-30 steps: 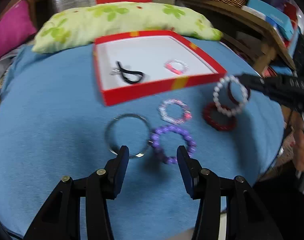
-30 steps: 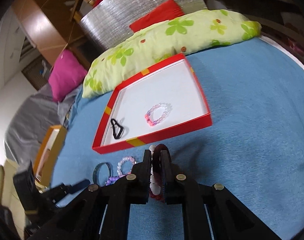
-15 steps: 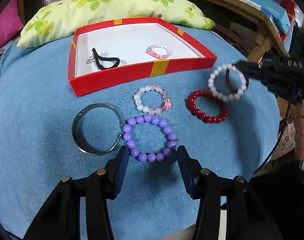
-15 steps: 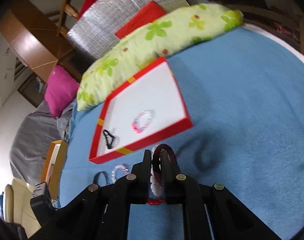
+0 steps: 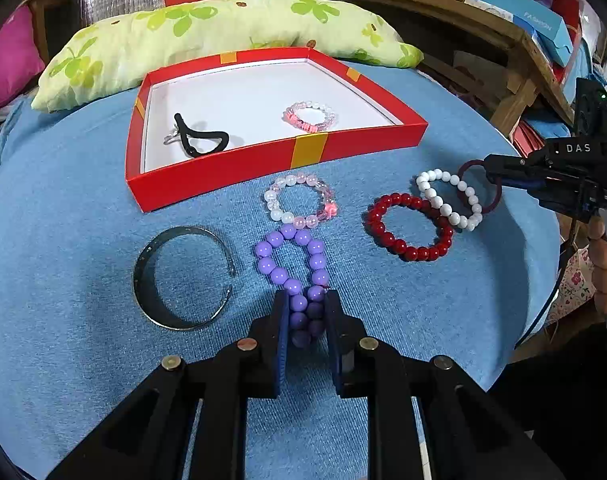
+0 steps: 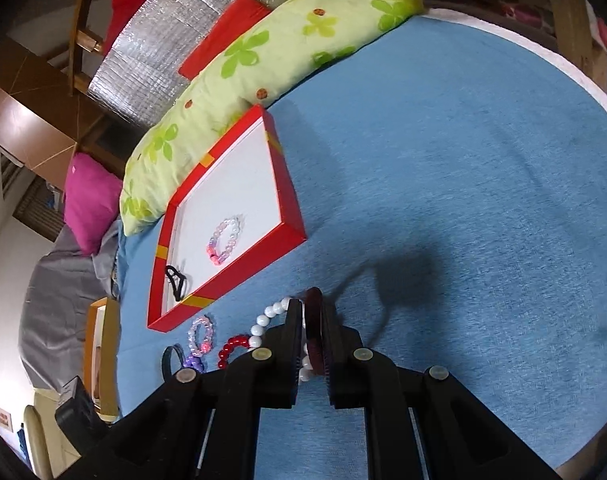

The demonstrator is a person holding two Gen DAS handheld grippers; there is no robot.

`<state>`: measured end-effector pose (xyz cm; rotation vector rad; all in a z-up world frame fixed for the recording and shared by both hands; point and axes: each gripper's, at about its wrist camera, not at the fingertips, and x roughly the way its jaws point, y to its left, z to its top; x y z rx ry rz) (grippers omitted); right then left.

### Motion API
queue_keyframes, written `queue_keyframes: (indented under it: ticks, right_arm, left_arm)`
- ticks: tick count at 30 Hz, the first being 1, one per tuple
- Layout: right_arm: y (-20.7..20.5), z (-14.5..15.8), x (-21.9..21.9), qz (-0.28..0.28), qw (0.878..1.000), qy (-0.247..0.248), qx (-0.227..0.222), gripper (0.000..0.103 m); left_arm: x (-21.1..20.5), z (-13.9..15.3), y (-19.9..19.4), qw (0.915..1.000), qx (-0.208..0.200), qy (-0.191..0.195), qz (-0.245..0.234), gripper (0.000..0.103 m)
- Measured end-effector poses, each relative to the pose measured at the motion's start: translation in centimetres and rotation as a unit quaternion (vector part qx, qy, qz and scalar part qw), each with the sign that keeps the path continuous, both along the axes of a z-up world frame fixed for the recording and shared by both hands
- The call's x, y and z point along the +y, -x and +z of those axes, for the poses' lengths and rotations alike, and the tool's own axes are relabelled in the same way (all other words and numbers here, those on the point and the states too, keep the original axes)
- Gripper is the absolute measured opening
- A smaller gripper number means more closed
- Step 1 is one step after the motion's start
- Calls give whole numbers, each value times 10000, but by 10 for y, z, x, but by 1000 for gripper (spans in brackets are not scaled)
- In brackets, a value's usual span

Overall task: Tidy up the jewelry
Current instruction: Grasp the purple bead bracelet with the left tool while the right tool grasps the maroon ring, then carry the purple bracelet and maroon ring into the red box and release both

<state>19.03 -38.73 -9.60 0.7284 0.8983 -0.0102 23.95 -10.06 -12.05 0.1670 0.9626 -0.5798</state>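
Observation:
My left gripper [image 5: 305, 320] is shut on the near end of the purple bead bracelet [image 5: 291, 264], squeezing it into a long loop on the blue cloth. My right gripper [image 6: 312, 338], also in the left wrist view [image 5: 491, 170], is shut on a white bead bracelet [image 5: 449, 200] and a dark maroon ring [image 5: 477, 188], held above the cloth at the right. The red box [image 5: 231, 168] holds a black clip [image 5: 199, 138] and a pink-white bracelet [image 5: 309, 116]. A pink crystal bracelet [image 5: 299, 200], a red bead bracelet [image 5: 407, 226] and a silver bangle [image 5: 183, 276] lie on the cloth.
A green flowered pillow [image 5: 223, 28] lies behind the box. A wooden table [image 5: 463, 12] with boxes and a basket stands at the right. The blue cloth's edge [image 5: 535, 280] drops off at the right. A pink cushion [image 6: 91, 196] is at the left.
My left gripper moved forward and closed on the purple bracelet, squeezing it narrow. My right gripper, still holding the white bracelet and maroon ring, rolled and drifted slightly lower.

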Motion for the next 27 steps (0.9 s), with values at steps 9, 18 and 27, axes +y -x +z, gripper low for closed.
queue_keyframes:
  ticks: [9,18,27]
  right_arm:
    - [4,9,2,-32,9998,113,-186,10]
    - [1,9,5,-20,9997,157,-180,10]
    - [5,21,10,88,9984,135,-539,10]
  left_arm:
    - [12,14,7,9996,-168,204,-62,9]
    - [18,20,8,9993,-236,304,-18,9]
    - [20,34,10,9979,-492,415,13,9]
